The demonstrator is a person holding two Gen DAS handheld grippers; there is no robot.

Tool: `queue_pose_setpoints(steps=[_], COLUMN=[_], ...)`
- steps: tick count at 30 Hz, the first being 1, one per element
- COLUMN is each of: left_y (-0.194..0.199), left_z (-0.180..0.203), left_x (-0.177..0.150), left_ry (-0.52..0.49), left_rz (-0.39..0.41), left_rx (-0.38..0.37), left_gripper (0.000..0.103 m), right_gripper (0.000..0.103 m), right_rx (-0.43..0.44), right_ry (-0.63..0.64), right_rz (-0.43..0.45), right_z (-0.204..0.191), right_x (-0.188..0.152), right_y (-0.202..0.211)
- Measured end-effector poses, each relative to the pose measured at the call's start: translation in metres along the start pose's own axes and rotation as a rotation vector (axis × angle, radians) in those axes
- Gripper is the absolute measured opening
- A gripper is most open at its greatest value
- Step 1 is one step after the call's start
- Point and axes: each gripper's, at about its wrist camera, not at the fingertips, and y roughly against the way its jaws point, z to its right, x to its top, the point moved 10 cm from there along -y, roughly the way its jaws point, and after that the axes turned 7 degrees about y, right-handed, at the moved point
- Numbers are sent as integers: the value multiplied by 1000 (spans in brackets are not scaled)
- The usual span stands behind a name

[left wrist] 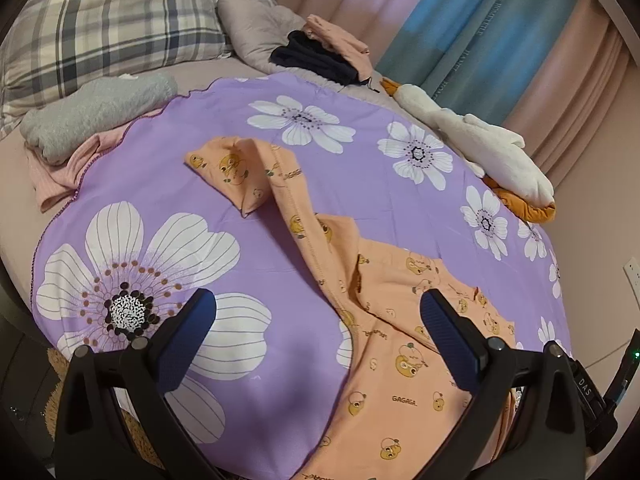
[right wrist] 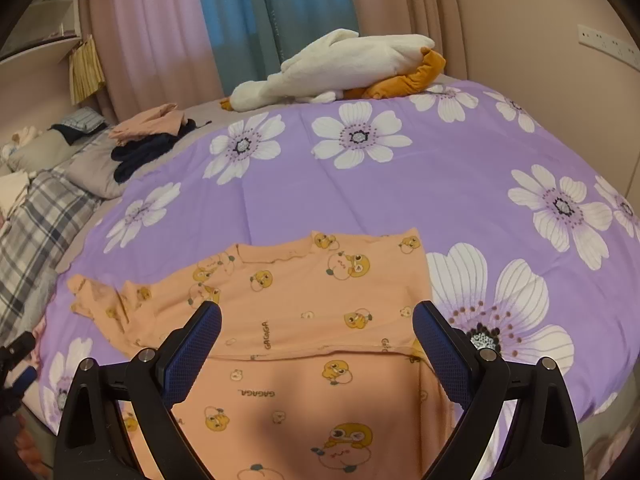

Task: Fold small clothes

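Shirt (right wrist: 304,304): soft orange knit, rumpled | left gripper (left wrist: 318,320) fingers apart | right gripper (right wrist: 317,326) fingers apart

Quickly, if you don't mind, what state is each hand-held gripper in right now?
Left hand-held gripper: open, holding nothing, above the orange garment.
Right hand-held gripper: open, holding nothing, above the same garment.

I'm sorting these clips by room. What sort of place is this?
Most likely a bedroom: the orange shirt lies on a bed under a purple flowered cover, with a plaid pillow at its head and curtains behind.
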Motion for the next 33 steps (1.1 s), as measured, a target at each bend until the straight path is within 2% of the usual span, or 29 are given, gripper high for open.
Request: queue_pose_setpoints(steps=[9,13,19,33], left_y=[-16,-24,-31,-53], left_z=[-17,-26,-34,-46], left_x=[6,9,17,15], left_ry=[43,48,67,79], left_rz=[-22,-39,-40,-76], left_rx=[20,55,71,114], left_gripper=[102,102,102,102], right_gripper=[96,96,96,96], right_rx=[5,4,-7,-9], right_ry=[5,2,-36,-38], right_rz=[-8,-19,-26,-57], right_z=[-4,-5,2,7], right_x=[0,0,1,-2], right_y=[-9,-17,-23,-38])
